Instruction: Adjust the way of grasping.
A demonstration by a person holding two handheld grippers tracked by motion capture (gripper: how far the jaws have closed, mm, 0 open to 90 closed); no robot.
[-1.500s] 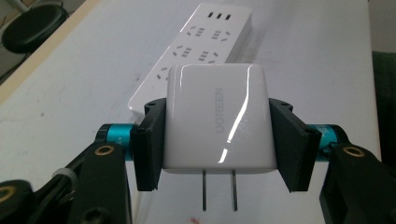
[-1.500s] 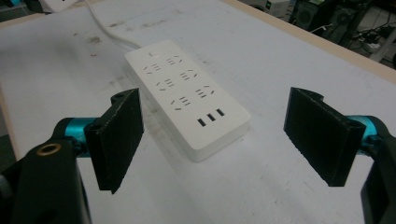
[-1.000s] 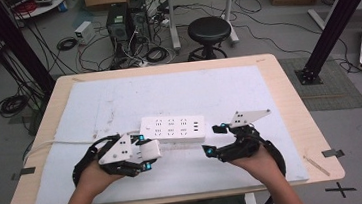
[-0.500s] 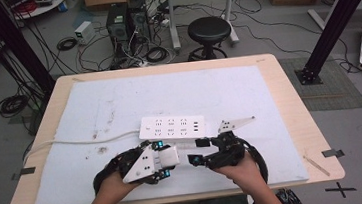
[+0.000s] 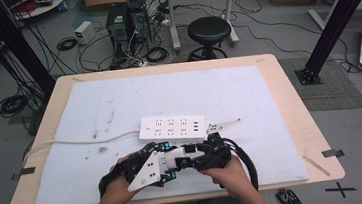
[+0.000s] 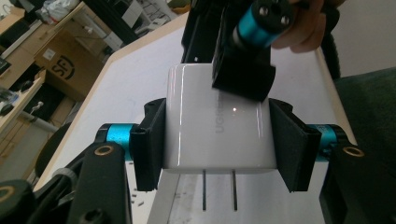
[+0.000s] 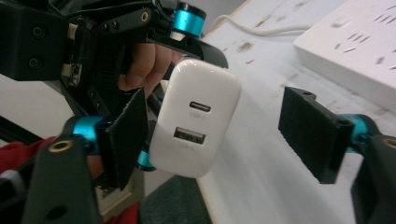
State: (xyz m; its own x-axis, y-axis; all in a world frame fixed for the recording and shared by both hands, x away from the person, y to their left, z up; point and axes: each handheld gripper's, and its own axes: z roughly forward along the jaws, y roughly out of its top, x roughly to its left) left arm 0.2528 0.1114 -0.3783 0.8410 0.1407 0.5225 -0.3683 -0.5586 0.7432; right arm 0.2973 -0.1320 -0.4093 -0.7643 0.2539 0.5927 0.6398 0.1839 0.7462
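Jaws of the left gripper (image 6: 219, 144) clamp the white charger (image 6: 217, 128); right gripper (image 7: 224, 135) jaws, closing around it, have not yet gripped: a handover near the power strip (image 5: 172, 127).

left hand-held gripper (image 5: 167, 164): clamped | right hand-held gripper (image 5: 189, 162): jaws apart, just closing

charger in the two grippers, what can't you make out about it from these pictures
- High view: the charger is mostly covered by both grippers, so its prongs cannot be seen.
- Left gripper view: the right gripper crosses the charger's far end and covers part of the printed lettering.
- Right gripper view: the small print at the two ports is too blurred to read.
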